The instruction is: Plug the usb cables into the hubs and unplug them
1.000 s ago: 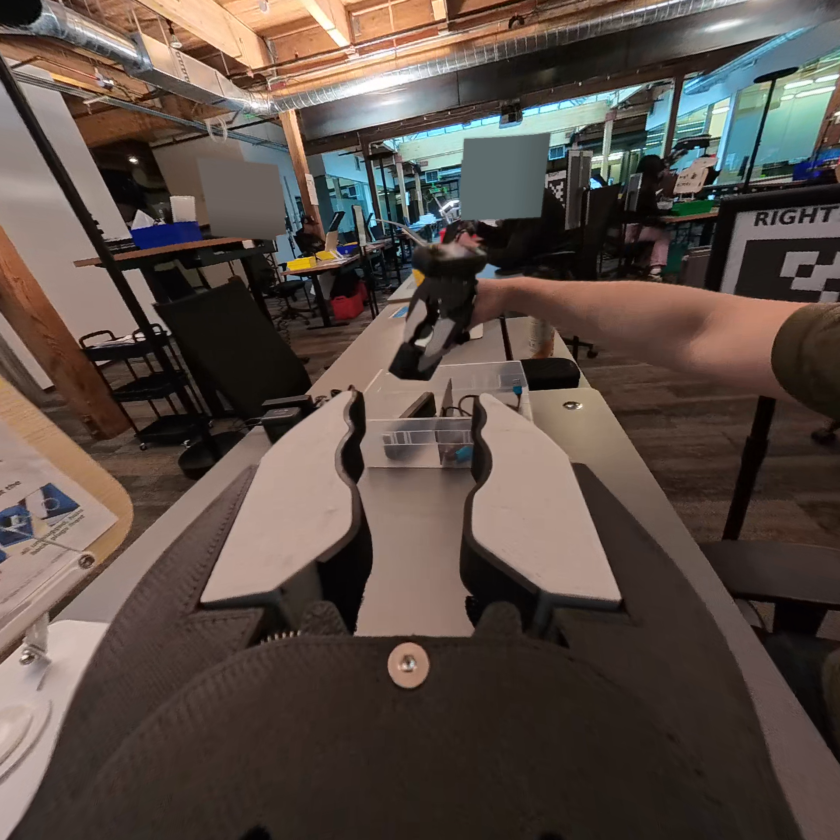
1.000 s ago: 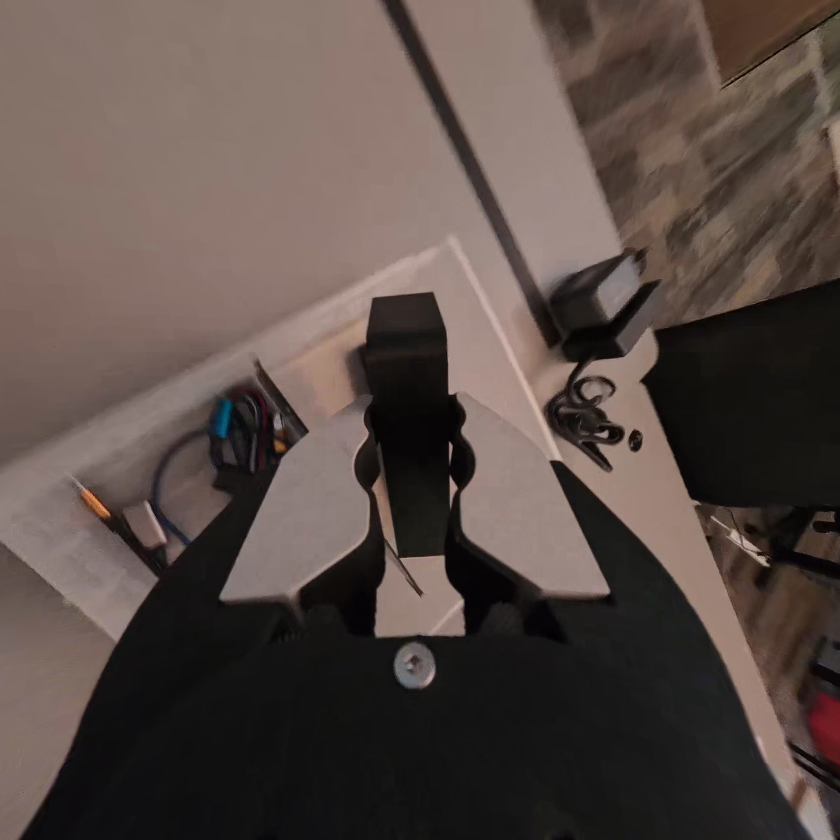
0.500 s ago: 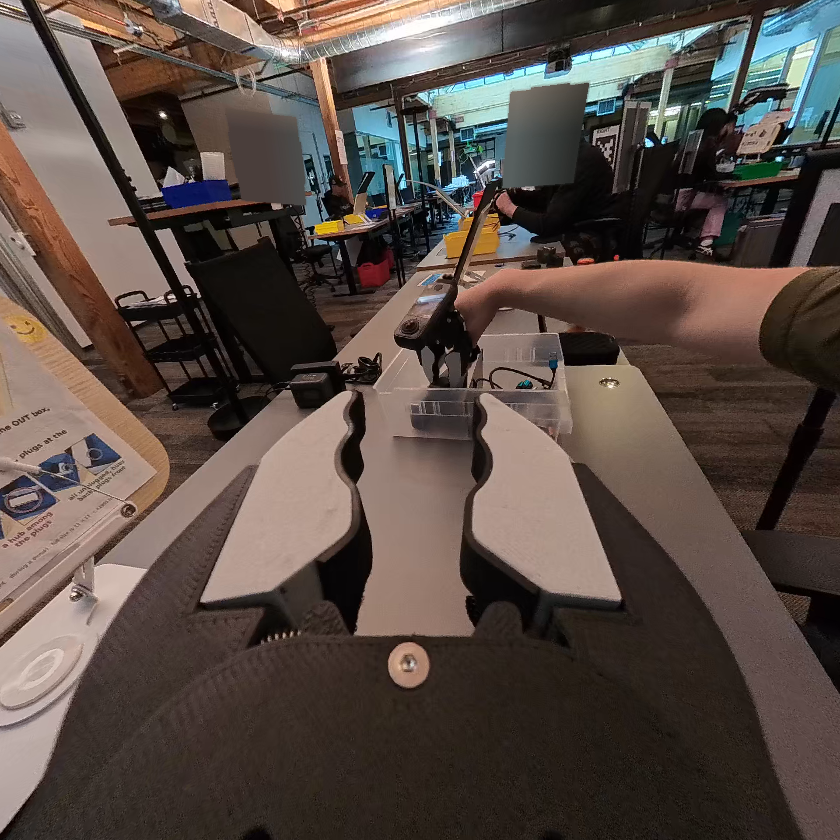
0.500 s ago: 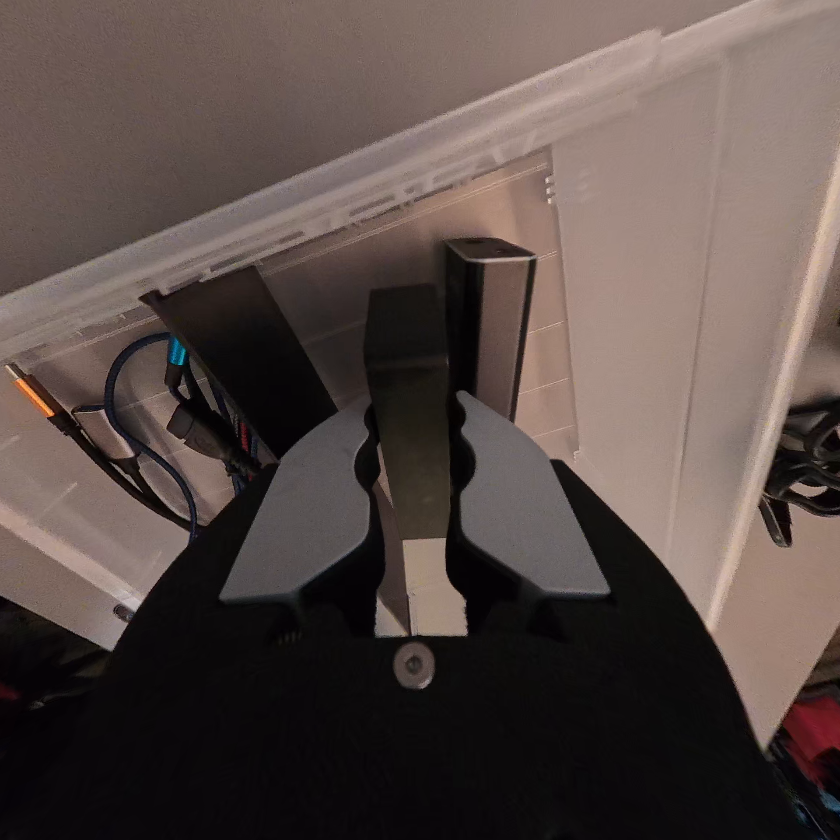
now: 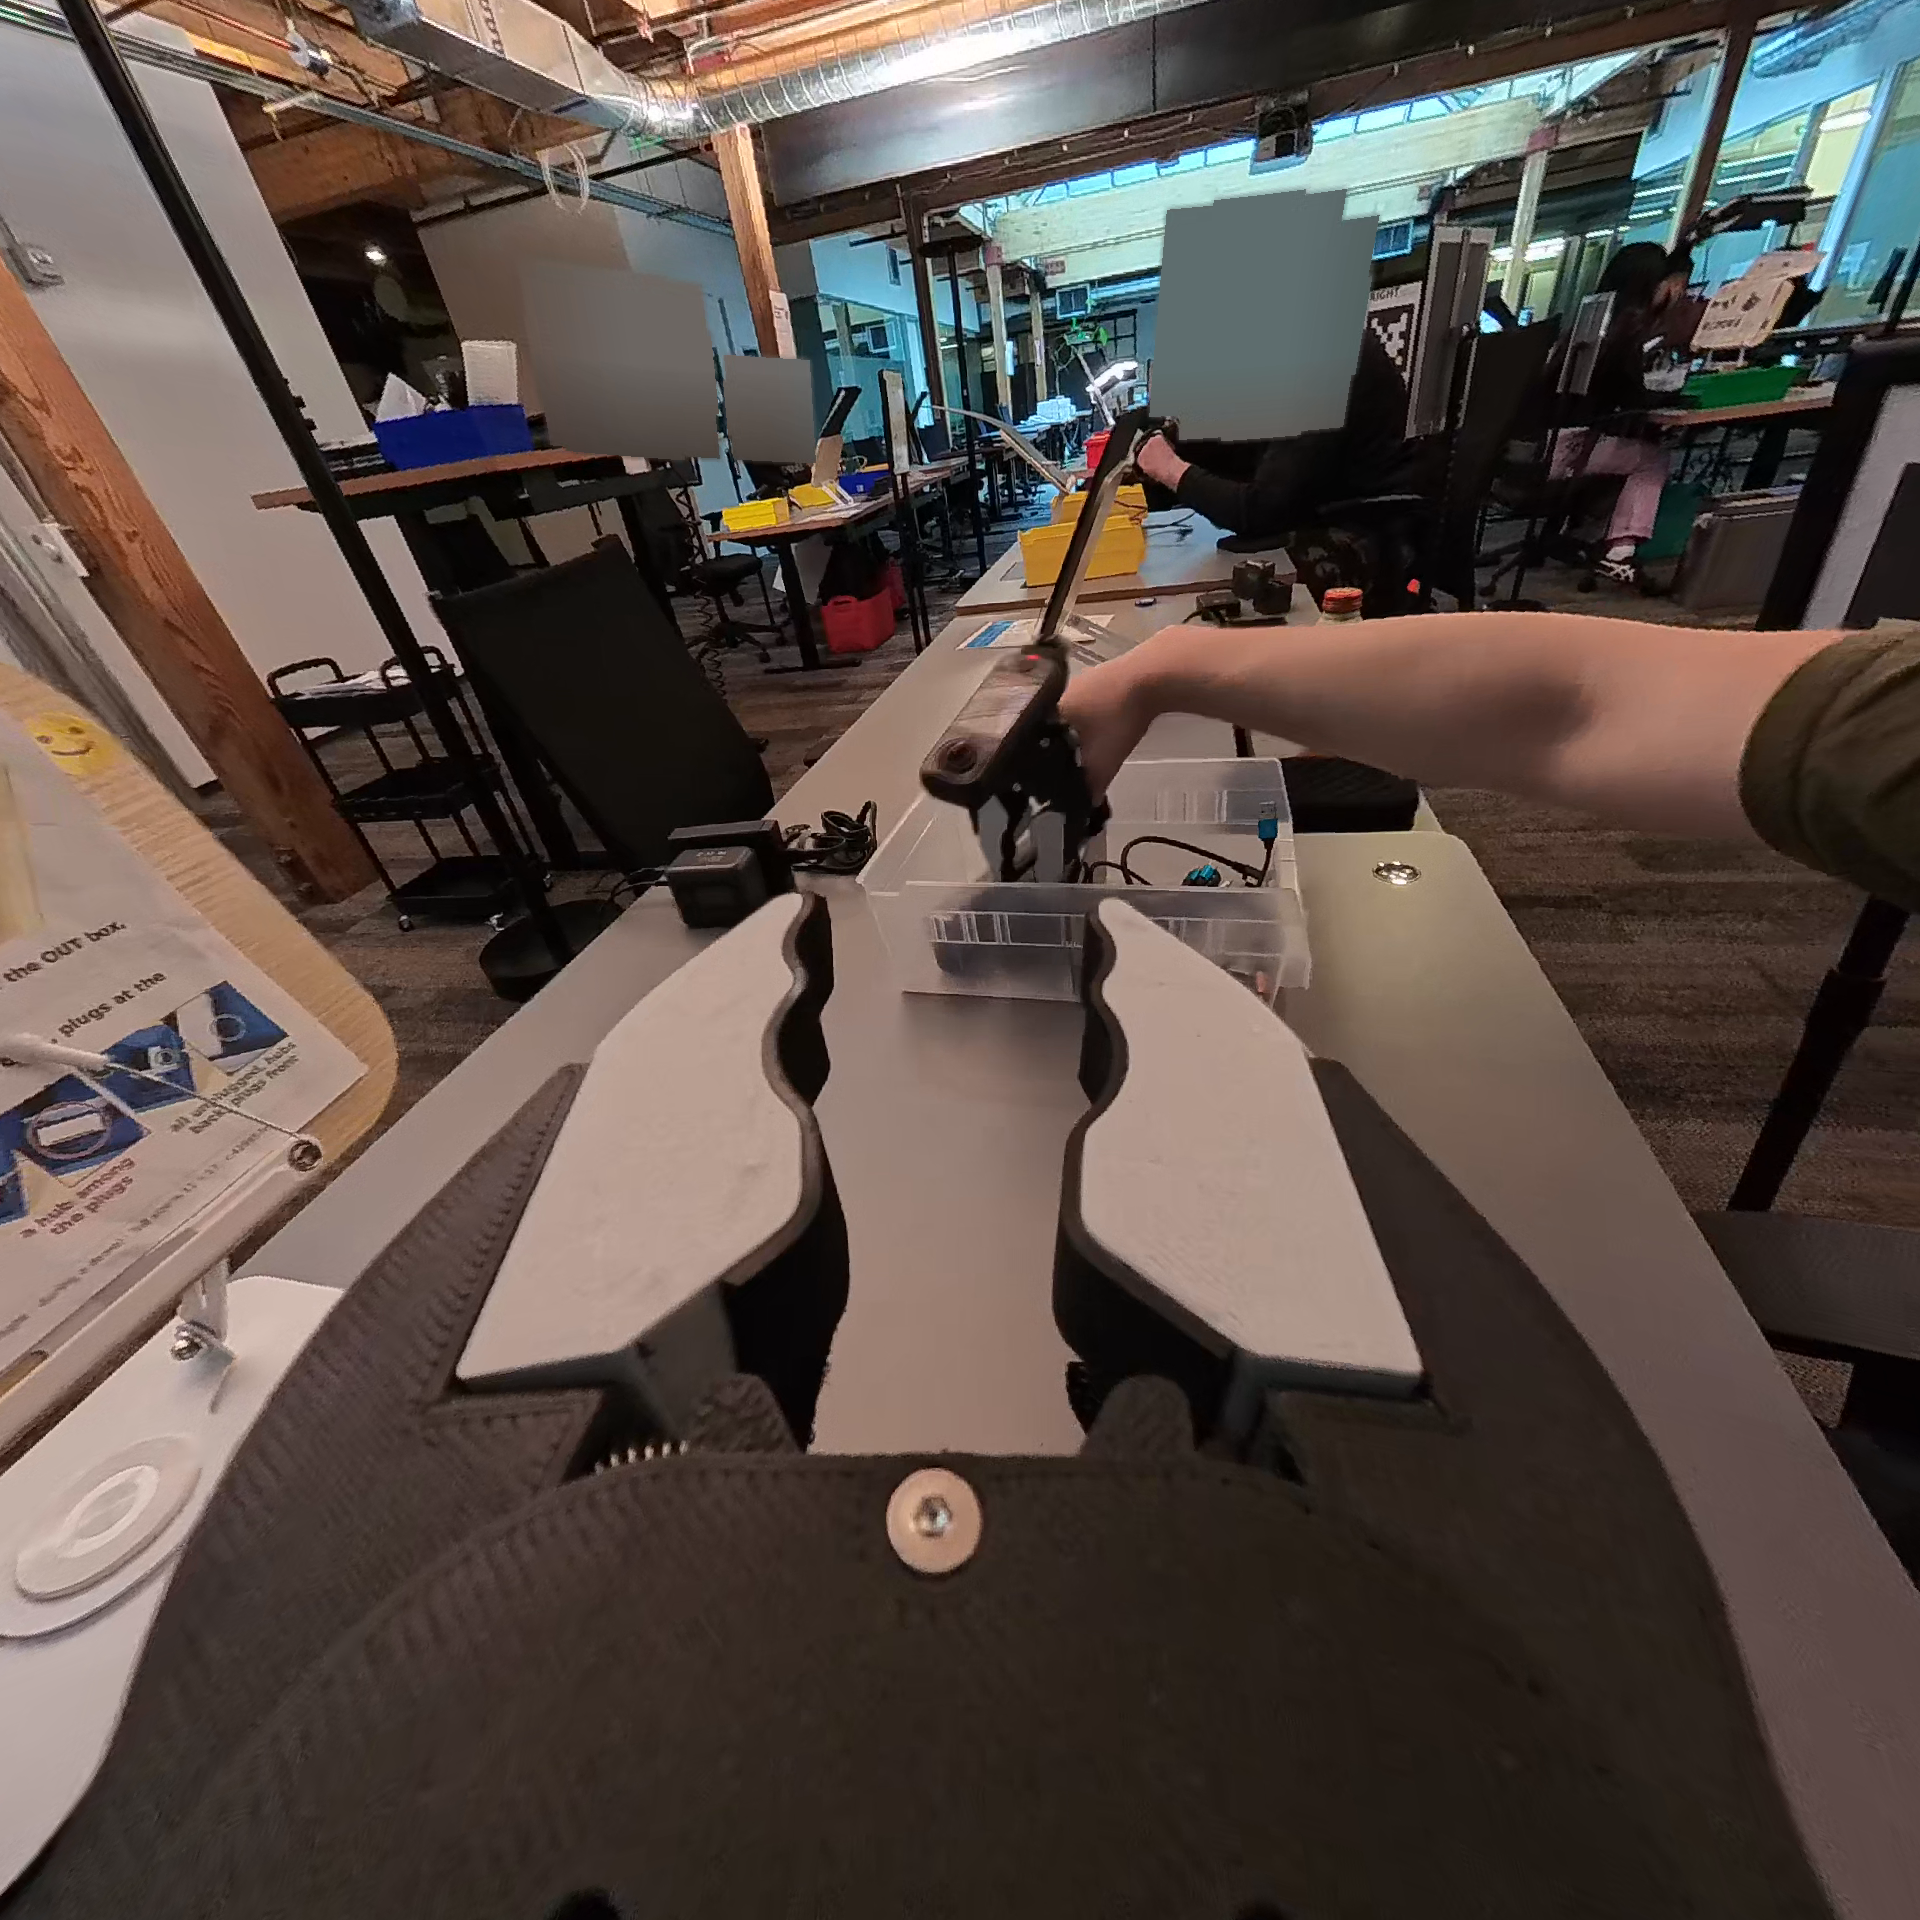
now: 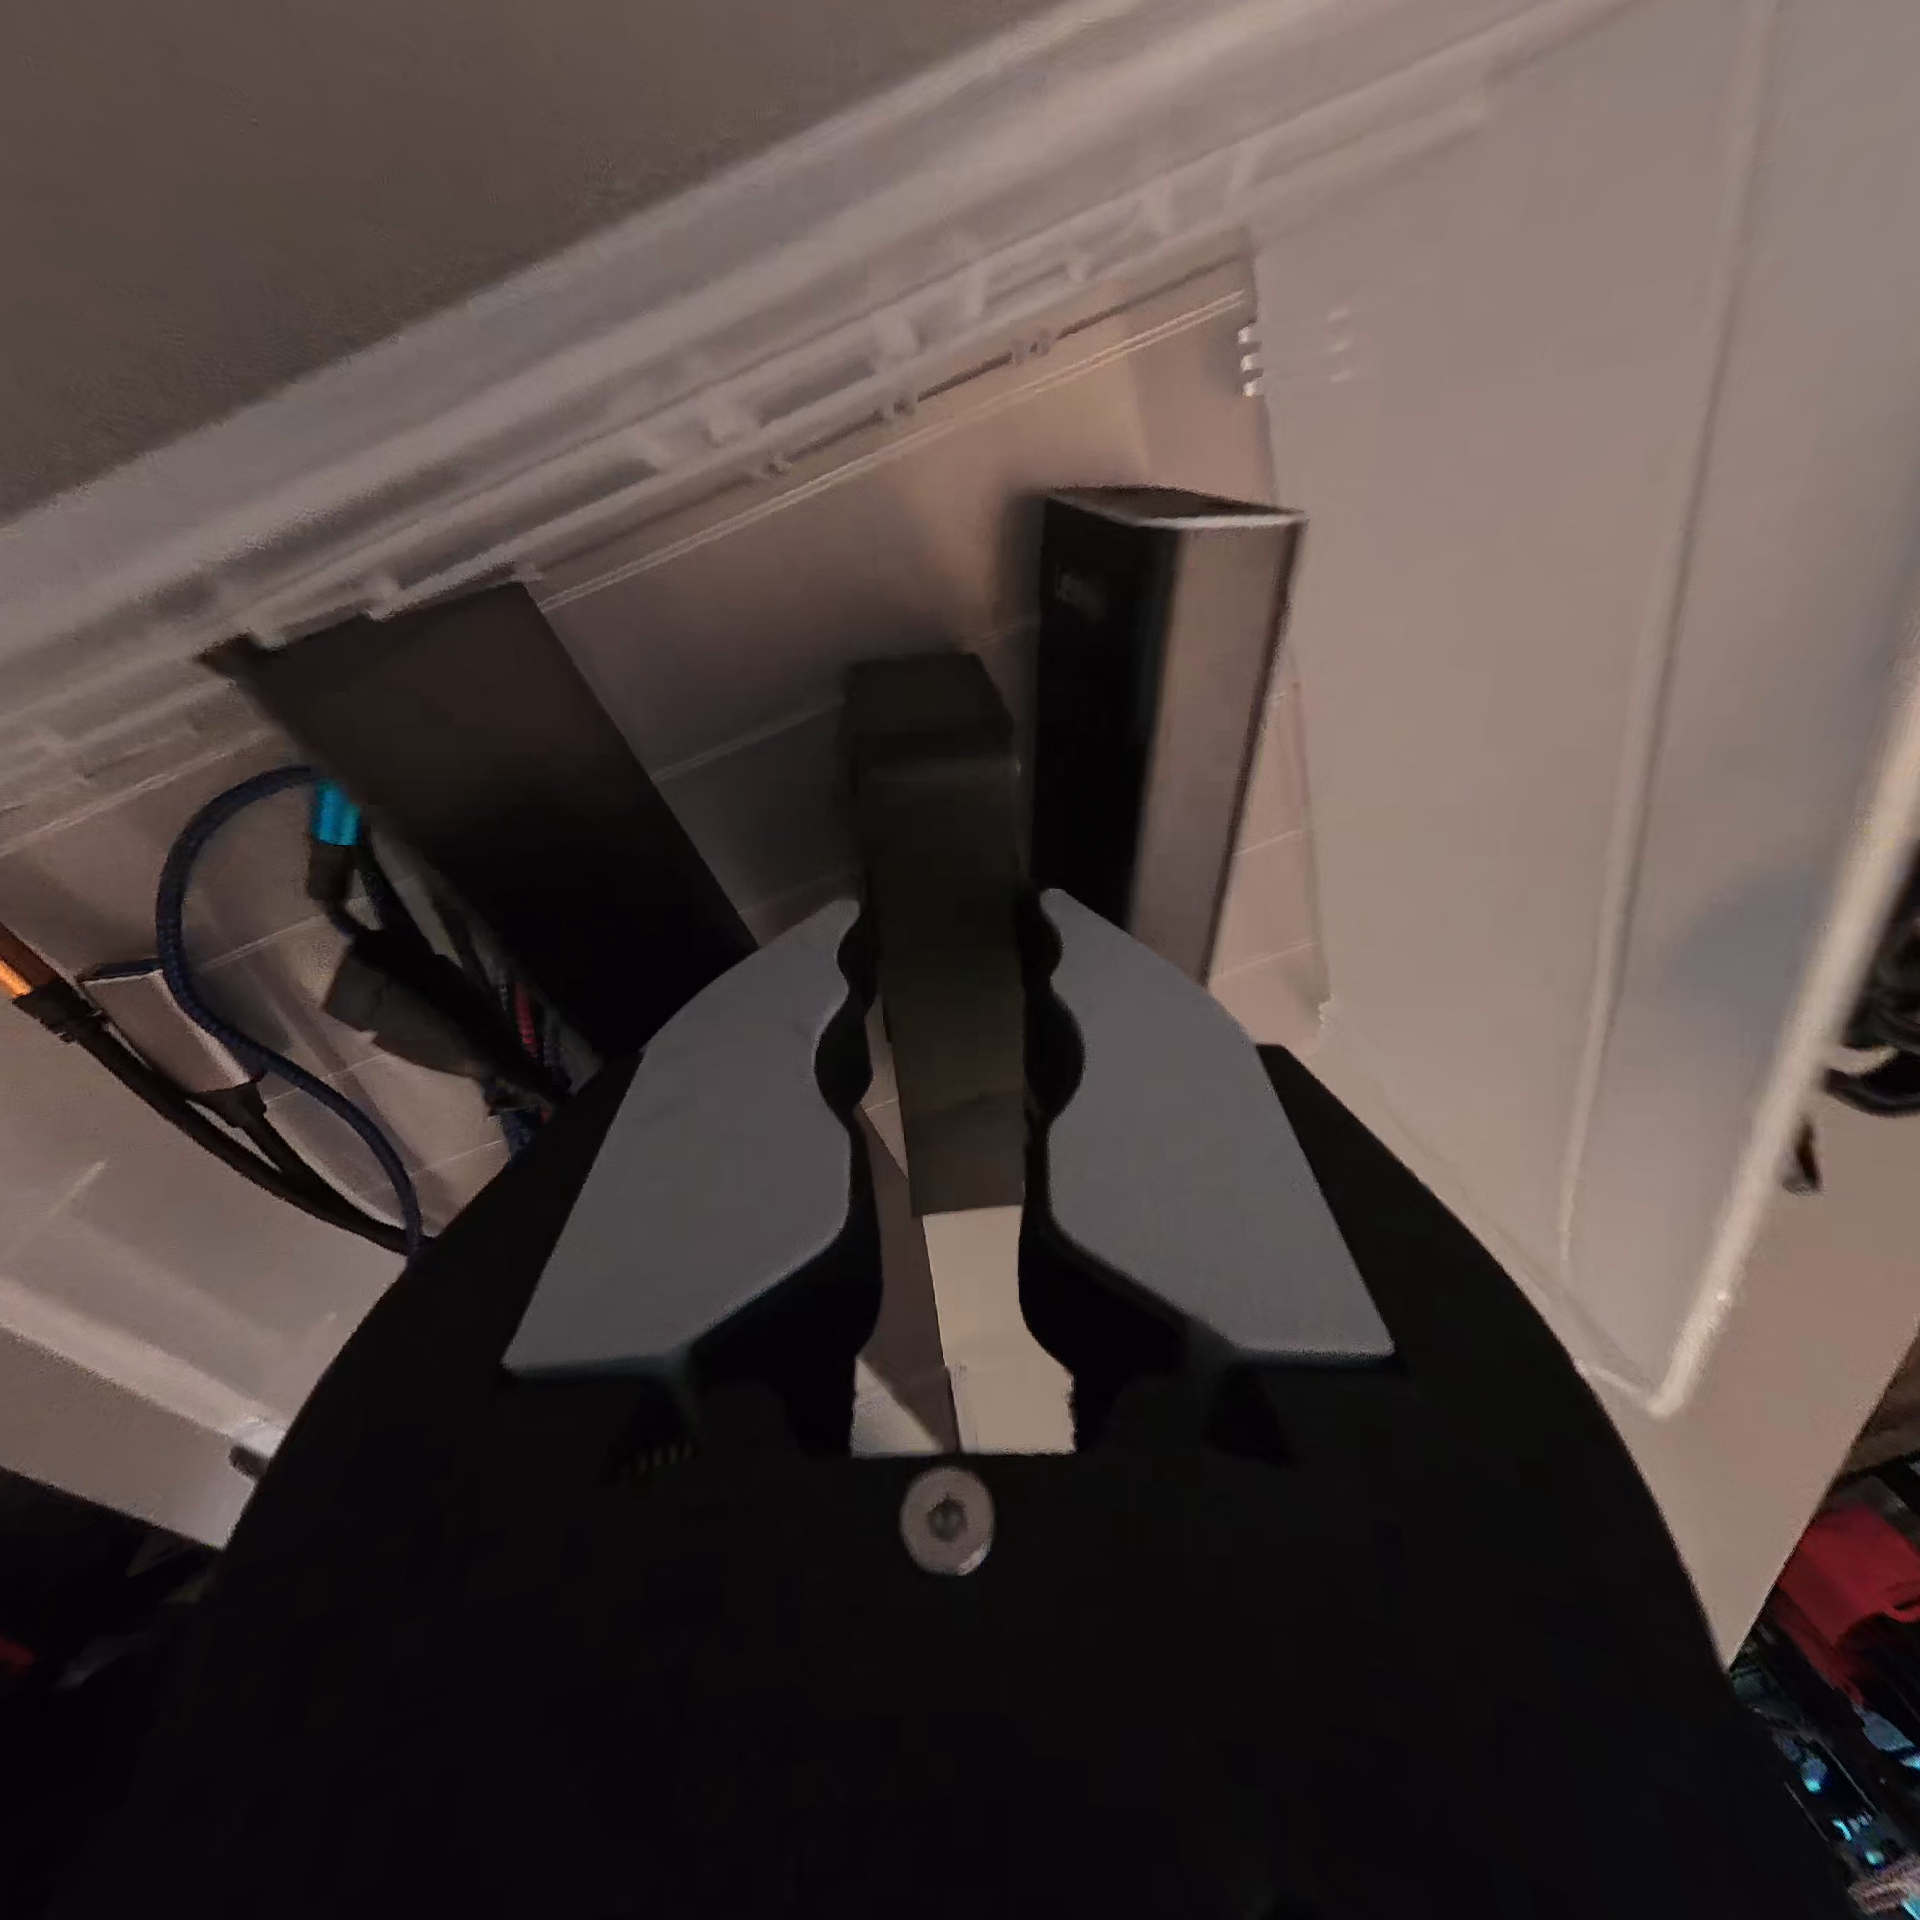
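My right gripper (image 6: 948, 909) is shut on a black USB hub (image 6: 935, 831) and holds it down inside a clear plastic bin (image 6: 1507, 727). A silver-sided hub (image 6: 1153, 727) stands just right of it, and a dark hub (image 6: 499, 790) leans to the left. A blue braided cable (image 6: 208, 935) with a teal plug (image 6: 332, 821) lies in the bin's left part. In the left wrist view the right gripper (image 5: 1023, 852) dips into the bin (image 5: 1081, 935), where cables (image 5: 1195, 868) show. My left gripper (image 5: 956, 914) is open and empty, short of the bin above the grey table (image 5: 1403, 1039).
A black power adapter (image 5: 717, 868) with a coiled cord lies left of the bin. A black pad (image 5: 1351, 795) sits behind the bin. An instruction sign on a white stand (image 5: 135, 1060) is at my left. A black chair (image 5: 613, 707) stands beside the table. My right fingertips sit around 50 cm from my left ones.
My right gripper carried the black hub from above the bin down into it, beside the silver-sided hub. My left gripper stayed open and the bin now appears closer to it.
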{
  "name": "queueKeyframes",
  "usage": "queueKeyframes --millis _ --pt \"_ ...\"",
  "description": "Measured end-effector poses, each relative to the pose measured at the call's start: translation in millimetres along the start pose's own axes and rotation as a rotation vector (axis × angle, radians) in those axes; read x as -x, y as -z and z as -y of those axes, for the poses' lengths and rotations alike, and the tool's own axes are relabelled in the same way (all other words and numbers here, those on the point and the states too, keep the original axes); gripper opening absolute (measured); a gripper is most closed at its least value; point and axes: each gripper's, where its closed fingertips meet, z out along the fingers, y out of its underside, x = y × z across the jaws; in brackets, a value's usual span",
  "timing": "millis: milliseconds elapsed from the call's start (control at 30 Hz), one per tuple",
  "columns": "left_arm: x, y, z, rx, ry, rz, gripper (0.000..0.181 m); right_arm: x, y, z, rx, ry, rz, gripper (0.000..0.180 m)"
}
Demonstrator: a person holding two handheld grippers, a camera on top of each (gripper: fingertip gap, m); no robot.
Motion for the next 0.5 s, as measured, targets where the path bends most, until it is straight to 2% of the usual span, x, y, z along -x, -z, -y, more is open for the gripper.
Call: queueKeyframes --millis 100,167,200,267,333,400,500 --pt "5.6 8.8 7.9 -0.036 0.006 0.030 0.044 -2.0 43.2 11.9 -0.111 0.006 -0.128 0.027" --pt "8.4 16.2 14.3 -0.060 0.017 0.042 0.045 -5.6 94.9 17.2 -0.313 -0.043 -0.276 0.026" --pt "9.8 20.2 17.3 -0.071 0.020 0.049 0.045 -10.2 122.5 9.9 -0.424 -0.109 -0.367 0.024" --pt "12.8 27.9 22.7 -0.090 0.028 0.065 0.046 -18.8 157.8 -30.8 -0.595 -0.322 -0.478 0.026" --pt "15.7 34.8 28.1 -0.112 0.038 0.083 0.046 -21.4 151.4 -87.9 -0.640 -0.583 -0.459 0.033" --pt "17.3 40.0 33.8 -0.141 0.058 0.091 0.045 -7.6 118.3 -129.6 -0.592 -0.802 -0.306 0.037" --pt "13.4 41.4 41.6 -0.193 0.118 0.065 0.045 11.9 92.6 -132.3 -0.655 -0.924 -0.138 0.041"
